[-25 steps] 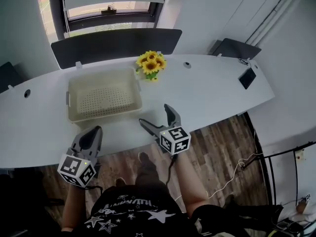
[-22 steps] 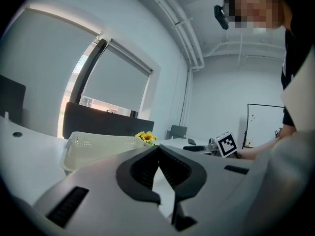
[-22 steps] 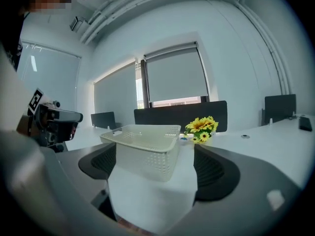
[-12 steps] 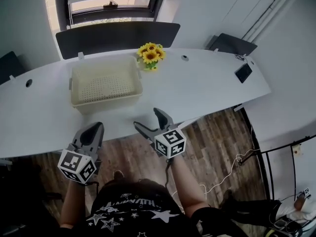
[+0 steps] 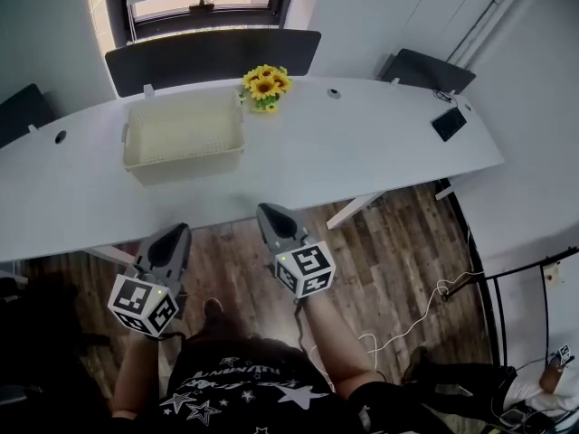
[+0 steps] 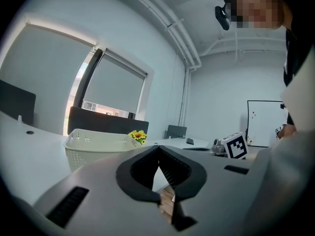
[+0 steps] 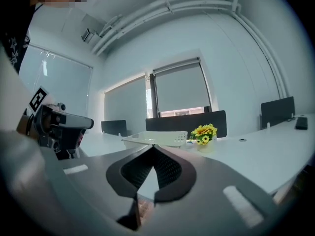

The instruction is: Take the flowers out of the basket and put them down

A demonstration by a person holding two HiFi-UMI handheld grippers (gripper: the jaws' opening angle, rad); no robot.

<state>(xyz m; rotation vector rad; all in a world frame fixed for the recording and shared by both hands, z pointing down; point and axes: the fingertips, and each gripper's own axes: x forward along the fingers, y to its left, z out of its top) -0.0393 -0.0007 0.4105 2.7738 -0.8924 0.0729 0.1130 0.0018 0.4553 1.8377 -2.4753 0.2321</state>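
- Black cloth printed with white stars, the person's shirt (image 5: 240,382), fills the bottom of the head view.
- Just ahead of it, the left gripper (image 5: 170,240) is held over the wooden floor (image 5: 389,251), short of the near edge of the surface (image 5: 362,147). Its jaws are closed tip to tip with nothing between them.
- The right gripper (image 5: 268,215) is beside it, also over the floor and off the surface. Its jaws are pressed together too and grip nothing.
- The long white surface runs across the view beyond both grippers.
- A cream perforated basket (image 5: 185,161) stands on the left half of the surface, well apart from both grippers.
- The yellow flowers (image 5: 263,83) stand upright on the surface, outside the basket and just beside its far right corner. In the right gripper view they sit in what seems to be a small pale pot (image 7: 206,145), though it is too small there to be sure.
- A dark flat slab (image 5: 450,123), perhaps a phone, lies near the right end of the surface.
- A dark panel (image 5: 213,57) rises along the far edge behind the basket and flowers, with a window (image 5: 204,5) above it.
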